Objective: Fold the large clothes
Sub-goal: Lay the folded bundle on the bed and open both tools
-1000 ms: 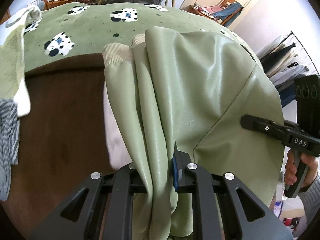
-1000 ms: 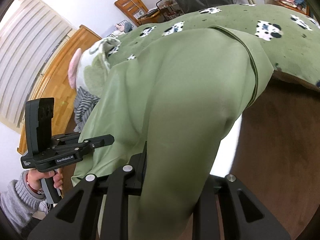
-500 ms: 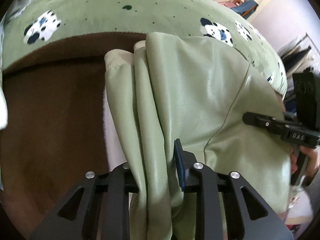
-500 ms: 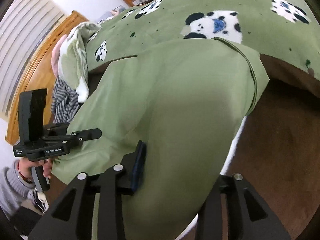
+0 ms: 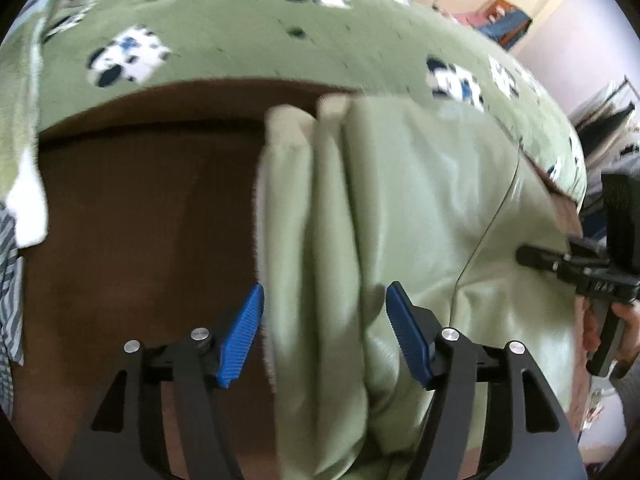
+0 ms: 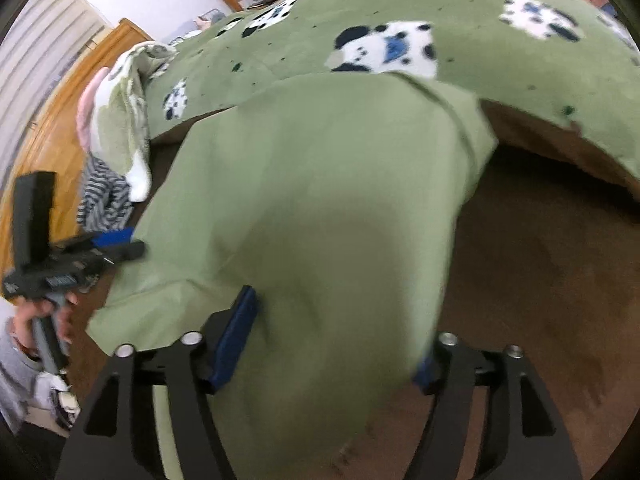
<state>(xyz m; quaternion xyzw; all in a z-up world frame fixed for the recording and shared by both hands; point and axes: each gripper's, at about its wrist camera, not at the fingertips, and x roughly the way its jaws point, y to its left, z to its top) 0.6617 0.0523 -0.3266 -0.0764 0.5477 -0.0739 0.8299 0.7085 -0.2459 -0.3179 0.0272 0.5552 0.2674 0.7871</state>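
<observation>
- Your left gripper (image 5: 324, 334) is opening; its blue pads (image 5: 242, 336) stand clear on either side of the bunched edge of the green jacket (image 5: 420, 216), which lies between them unpinched.
- Your right gripper (image 6: 328, 344) is opening too; the jacket's fabric drapes between and over its jaws, and no pad presses on it.
- The jacket lies on the brown surface (image 5: 140, 220), its far end with the pale cuffs (image 5: 288, 118) reaching the edge of the green blanket with the spotted dogs (image 5: 224, 28).
- A striped garment (image 6: 102, 196) and a pale one sit at the brown surface's left edge, well apart from the fold.
- You seem to be letting go of a fold just laid down.
- Next, back both grippers out without dragging the cloth, then pick a fresh edge for the following fold.
</observation>
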